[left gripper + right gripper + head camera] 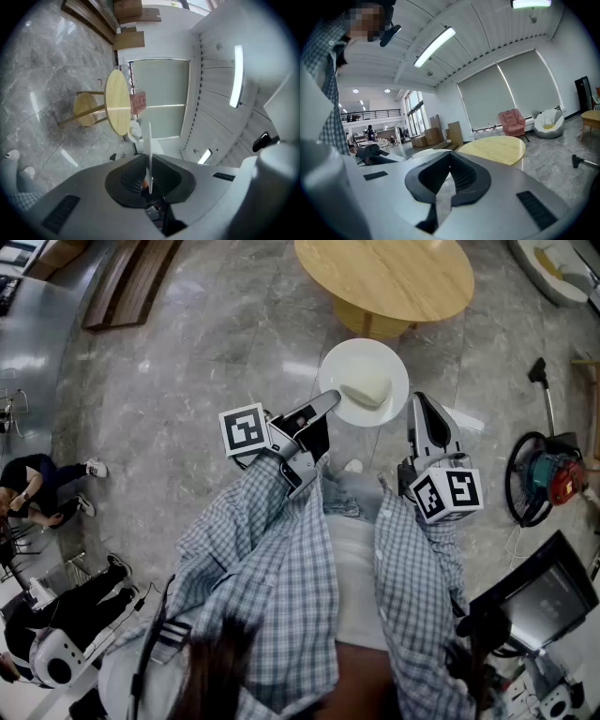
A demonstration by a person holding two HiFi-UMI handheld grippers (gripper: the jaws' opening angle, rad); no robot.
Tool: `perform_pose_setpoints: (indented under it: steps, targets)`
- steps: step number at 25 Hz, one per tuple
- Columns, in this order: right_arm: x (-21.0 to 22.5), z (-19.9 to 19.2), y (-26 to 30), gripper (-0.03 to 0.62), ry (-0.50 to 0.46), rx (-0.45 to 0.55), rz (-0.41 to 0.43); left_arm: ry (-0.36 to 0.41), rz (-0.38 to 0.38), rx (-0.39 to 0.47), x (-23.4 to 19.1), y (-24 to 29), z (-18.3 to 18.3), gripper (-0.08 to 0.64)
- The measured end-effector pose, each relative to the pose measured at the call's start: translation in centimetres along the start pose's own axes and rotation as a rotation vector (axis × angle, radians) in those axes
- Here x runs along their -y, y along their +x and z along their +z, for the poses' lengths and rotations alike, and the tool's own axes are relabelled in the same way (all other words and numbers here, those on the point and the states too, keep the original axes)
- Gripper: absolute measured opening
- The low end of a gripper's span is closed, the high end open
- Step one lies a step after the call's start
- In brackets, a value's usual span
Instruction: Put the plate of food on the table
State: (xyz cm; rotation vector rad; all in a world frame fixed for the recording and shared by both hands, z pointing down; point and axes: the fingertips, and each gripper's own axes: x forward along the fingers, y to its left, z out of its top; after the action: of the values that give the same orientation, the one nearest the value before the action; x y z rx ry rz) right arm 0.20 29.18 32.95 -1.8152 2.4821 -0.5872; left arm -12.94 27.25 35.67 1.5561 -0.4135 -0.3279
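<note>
Between the fingers of the left gripper (pixel 330 401), in the head view, sits the near-left rim of a round white ceramic plate (pixel 354 360) carrying a pale, cream-coloured block of food (pixel 366 390). Plate and food hang in the air over the grey marble floor (pixel 187 362), just ahead of both sets of fingertips. The right gripper (pixel 419 401) points forward with its tips just beside the plate's right rim; whether they touch it I cannot tell from here. Well beyond the fingers stands the round, light wooden table (pixel 384 277), its top bare.

Left gripper view: the black ribbed pads (pixel 130 176) pinch the plate (pixel 150 140), seen edge-on as a thin white line running out from between them. The table (pixel 117 101) lies far past the fingertips, off to one side of the plate's edge.

Right gripper view: the fingers (pixel 462 173) are pressed together at their tips with nothing between them. The plate (pixel 424 153) shows just past them to the left, the table (pixel 494 149) further ahead and to the right.

Judging by this, the plate is picked up and in transit, carried by one gripper alone. What is left is to close the distance to the table, lower the plate flat onto its top, and release it.
</note>
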Motion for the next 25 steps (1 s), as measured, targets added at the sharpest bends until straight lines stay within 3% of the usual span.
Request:
perform_pose_setpoints:
  steps: [5,11,14,17,20,25]
  targets:
    - [0.1,0.0,-0.1,0.006,-0.006,-0.003,-0.002,-0.003,-0.004,-0.001,0.1,0.1,-0.1,0.035]
    - [0.6,-0.7,-0.5,0.008,0.116,-0.022,-0.020,0.000,-0.007,-0.001,0.0,-0.2,-0.2,0.035]
    - [0.7,-1.5,-0.4,0.008,0.216,-0.050,-0.013,0.000,-0.010,-0.002,-0.1,-0.2,-0.1,0.035]
    - [0.6,-2.1,-0.3,0.014,0.387,-0.046,0.014,-0.004,-0.019,-0.004,-0.1,-0.3,-0.1,0.035]
    - [-0.3,-2.5,-0.3,0.083,0.533,-0.050,0.068,-0.005,-0.030,-0.007,0.0,-0.8,0.1,0.035]
    - [-1.1,-3.3,0.2,0.098,0.592,-0.115,0.115,0.007,-0.048,-0.021,0.1,-0.5,0.2,0.035]
